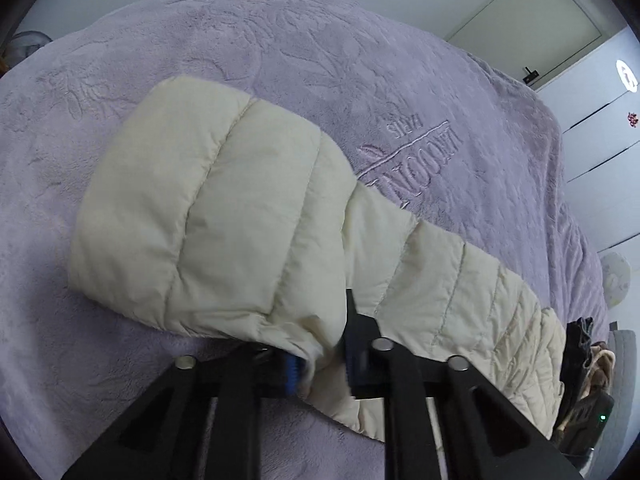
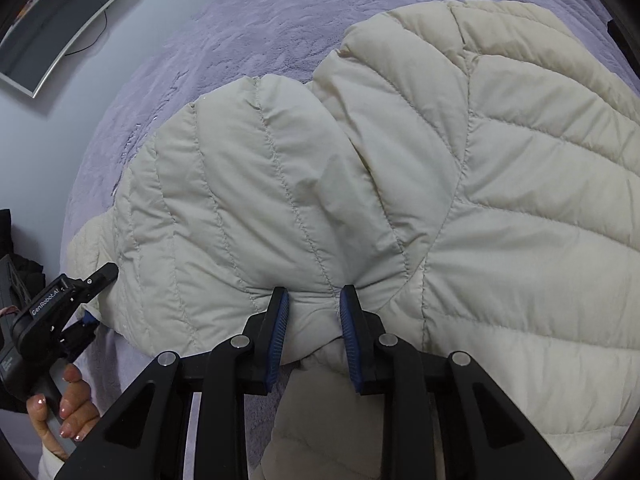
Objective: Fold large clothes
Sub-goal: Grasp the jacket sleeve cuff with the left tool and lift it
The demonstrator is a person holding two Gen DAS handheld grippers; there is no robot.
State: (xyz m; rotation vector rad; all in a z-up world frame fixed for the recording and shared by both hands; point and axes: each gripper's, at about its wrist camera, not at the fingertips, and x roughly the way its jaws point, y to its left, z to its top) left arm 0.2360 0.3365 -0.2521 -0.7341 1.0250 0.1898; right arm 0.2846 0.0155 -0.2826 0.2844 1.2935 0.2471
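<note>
A cream quilted puffer jacket (image 2: 500, 184) lies on a bed covered by a purple plush blanket (image 1: 280, 60). In the left wrist view a padded sleeve (image 1: 208, 216) of the jacket stretches away over the blanket. My left gripper (image 1: 322, 368) is shut on the hem at that sleeve's near end, fabric bunched between its blue pads. A hand (image 2: 72, 412) holds this left gripper (image 2: 92, 296) at the far left of the right wrist view. My right gripper (image 2: 314, 320) is shut on a pinch of jacket fabric where the sleeve meets the body.
White cupboard doors (image 1: 600, 140) stand beyond the bed's right side. Dark clothes and gear (image 1: 584, 364) sit at that edge. A curved monitor (image 2: 60, 28) shows at the top left of the right wrist view. Bare blanket stretches beyond the jacket.
</note>
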